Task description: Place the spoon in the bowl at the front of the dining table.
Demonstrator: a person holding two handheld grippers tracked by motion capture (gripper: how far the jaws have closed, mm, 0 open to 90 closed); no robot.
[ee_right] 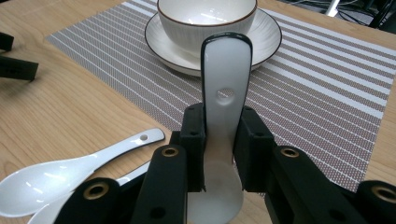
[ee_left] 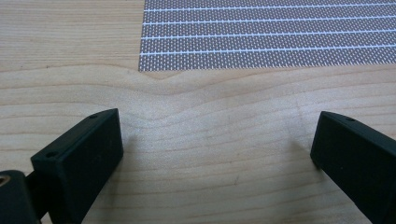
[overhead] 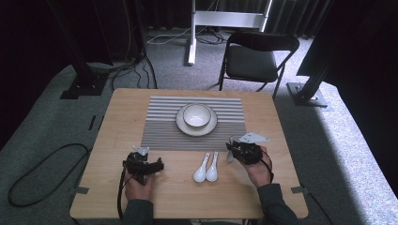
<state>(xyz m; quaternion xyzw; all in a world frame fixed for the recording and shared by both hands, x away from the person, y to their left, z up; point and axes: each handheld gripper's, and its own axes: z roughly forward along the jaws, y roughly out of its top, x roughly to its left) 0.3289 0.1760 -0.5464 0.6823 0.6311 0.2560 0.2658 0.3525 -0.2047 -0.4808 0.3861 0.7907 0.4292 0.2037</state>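
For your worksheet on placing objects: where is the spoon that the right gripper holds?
The white spoon is clamped upright between the right gripper's jaws, just off the striped placemat's near right corner, right of two loose spoons.

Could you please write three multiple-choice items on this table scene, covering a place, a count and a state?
1. Where does the bowl stand?
A. on the plate
B. on the bare table
C. on the chair

2. How many white spoons lie loose on the table?
A. none
B. two
C. four

3. How is the right gripper?
A. open with nothing between its jaws
B. shut on a spoon
C. shut on the bowl

Answers: 1 A, the bowl sits inside the plate's rim on the striped placemat. 2 B, a pair lies side by side. 3 B, its jaws press the white spoon's sides.
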